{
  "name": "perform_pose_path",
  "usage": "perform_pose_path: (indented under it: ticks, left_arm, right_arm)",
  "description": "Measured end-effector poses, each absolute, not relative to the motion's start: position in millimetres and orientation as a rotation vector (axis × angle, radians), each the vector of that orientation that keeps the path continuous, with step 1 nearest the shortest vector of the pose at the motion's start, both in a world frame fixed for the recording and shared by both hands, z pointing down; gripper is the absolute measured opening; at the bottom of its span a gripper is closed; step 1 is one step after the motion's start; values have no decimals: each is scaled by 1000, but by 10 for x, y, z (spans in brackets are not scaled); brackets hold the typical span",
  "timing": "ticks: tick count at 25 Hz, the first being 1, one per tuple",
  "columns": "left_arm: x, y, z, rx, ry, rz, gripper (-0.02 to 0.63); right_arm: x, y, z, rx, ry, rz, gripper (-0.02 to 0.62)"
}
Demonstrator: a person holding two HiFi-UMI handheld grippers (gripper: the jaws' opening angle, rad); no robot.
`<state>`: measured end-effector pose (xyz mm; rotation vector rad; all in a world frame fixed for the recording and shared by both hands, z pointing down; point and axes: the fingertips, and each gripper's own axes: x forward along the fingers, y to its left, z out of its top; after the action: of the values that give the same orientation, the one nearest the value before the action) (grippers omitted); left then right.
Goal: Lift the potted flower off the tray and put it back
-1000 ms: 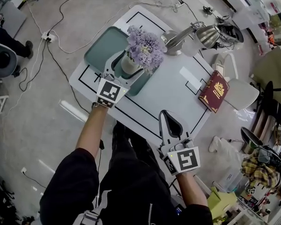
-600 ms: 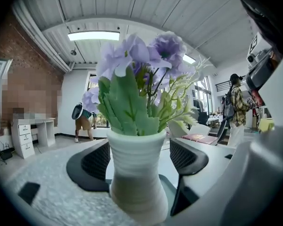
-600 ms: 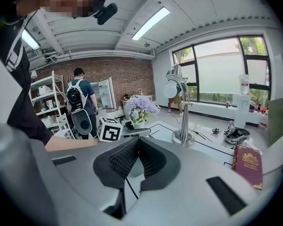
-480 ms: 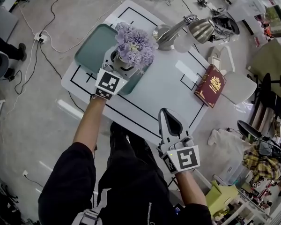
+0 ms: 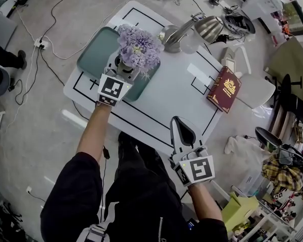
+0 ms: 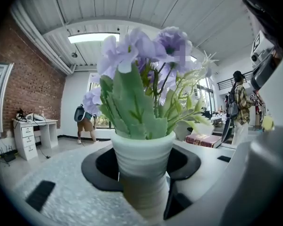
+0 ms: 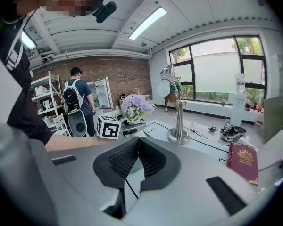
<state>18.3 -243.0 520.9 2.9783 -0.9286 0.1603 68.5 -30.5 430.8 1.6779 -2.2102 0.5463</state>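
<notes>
having just closed, left gripper [image 5: 122, 64] jaws pinch the potted flower [image 5: 136, 48]

The right tool [image 7: 138, 141], jaws together and empty, faces the potted flower [image 7: 136, 108], lamp [image 7: 178, 126] and red book [image 7: 243, 162].

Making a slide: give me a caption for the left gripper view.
Left gripper, jaws just closing, grips the white pot of purple flowers.

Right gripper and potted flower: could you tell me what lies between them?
Head view: bare white table with black lines, then the green tray's rim.
</notes>
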Motion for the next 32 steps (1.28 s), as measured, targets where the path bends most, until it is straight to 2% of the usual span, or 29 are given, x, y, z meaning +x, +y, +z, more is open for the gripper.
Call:
perform_pose_path:
  ticks: [8,22,32]
  left_arm:
    - [148,-2352,5115,2978,-950,156,235]
    - [-266,-1959,4488,2965,-1051,177,235]
    - [-595,-1460,4105,2875,-1201,227,235]
  right_arm:
    - [714,-298,4257,1675,-2241,541,8]
    - [525,-413,4028,1559,-2360,505,8]
    - [411,-503,3968,1482,-2511,357,8]
